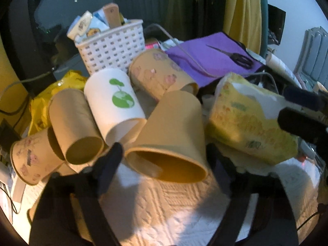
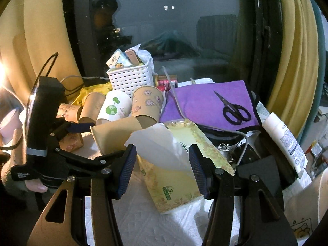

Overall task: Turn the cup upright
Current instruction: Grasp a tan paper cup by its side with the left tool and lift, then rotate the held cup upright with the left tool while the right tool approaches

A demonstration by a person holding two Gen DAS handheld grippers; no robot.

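Observation:
Several paper cups lie on their sides on a white quilted cloth [image 1: 164, 215]. A plain tan cup [image 1: 174, 135] lies with its mouth toward me, between the fingers of my open left gripper [image 1: 164, 160]. The same cup shows in the right wrist view [image 2: 114, 135]. Behind it lie a white cup with a green globe print [image 1: 114, 100], another tan cup [image 1: 75, 127] and two pig-print cups [image 1: 162, 71] [image 1: 28, 157]. My right gripper [image 2: 162, 164] is open, its fingers on either side of a yellow tissue pack [image 2: 174, 176] without touching it.
A white basket [image 1: 110, 47] full of packets stands behind the cups. Scissors [image 2: 233, 108] lie on a purple cloth [image 2: 205, 104] at the right. A white bottle [image 2: 287, 141], a cable [image 2: 178, 106] and a red can [image 2: 166, 81] are nearby. A window is behind.

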